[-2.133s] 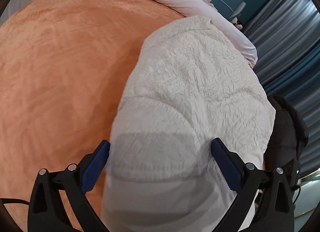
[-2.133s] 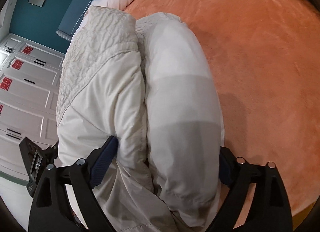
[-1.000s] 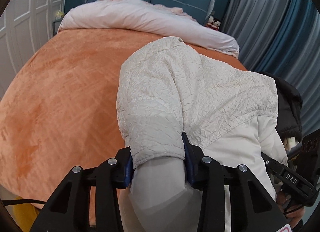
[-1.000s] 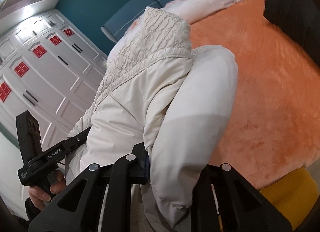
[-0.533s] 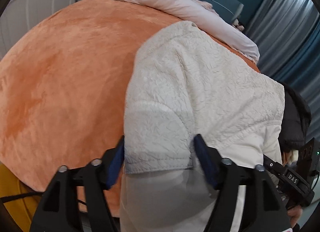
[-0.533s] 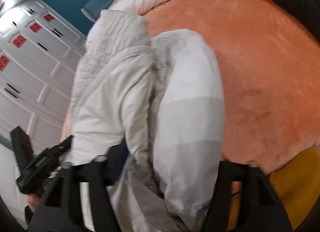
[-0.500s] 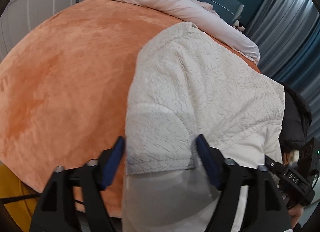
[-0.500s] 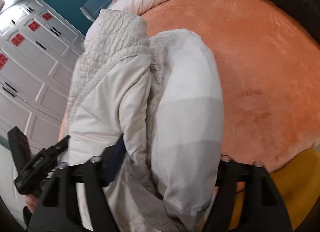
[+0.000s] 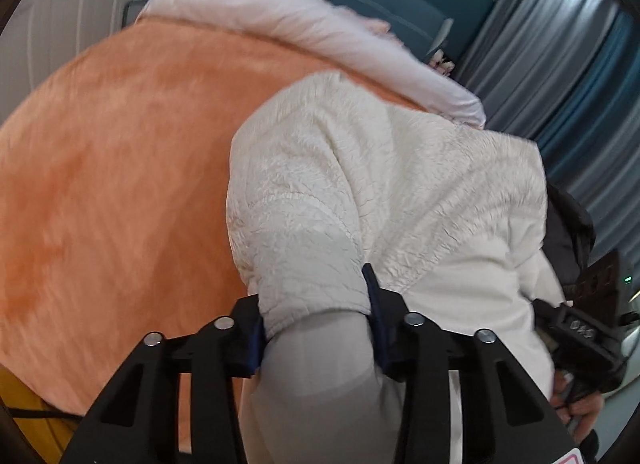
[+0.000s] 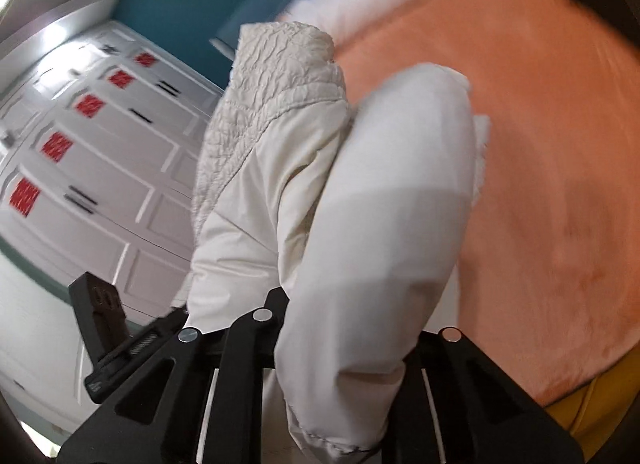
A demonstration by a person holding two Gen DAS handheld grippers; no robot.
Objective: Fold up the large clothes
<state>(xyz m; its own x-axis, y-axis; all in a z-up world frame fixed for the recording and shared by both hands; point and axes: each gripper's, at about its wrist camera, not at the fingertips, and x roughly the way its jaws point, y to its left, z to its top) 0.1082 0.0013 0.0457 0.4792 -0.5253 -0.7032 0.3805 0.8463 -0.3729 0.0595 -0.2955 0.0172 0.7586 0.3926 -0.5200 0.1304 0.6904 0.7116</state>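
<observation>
- Left gripper (image 9: pixel 316 316), half a second ago spread wide around the jacket sleeve (image 9: pixel 304 264), now clamped on it.
- Right gripper (image 10: pixel 348 340) likewise pinched on the white jacket (image 10: pixel 376 224), bundle lifted off the orange bedspread (image 10: pixel 560 144).

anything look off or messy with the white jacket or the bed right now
Nothing stands out. The white jacket is bunched but intact, each sleeve clamped in a gripper: left gripper, right gripper. The orange blanket looks smooth and unstained.
</observation>
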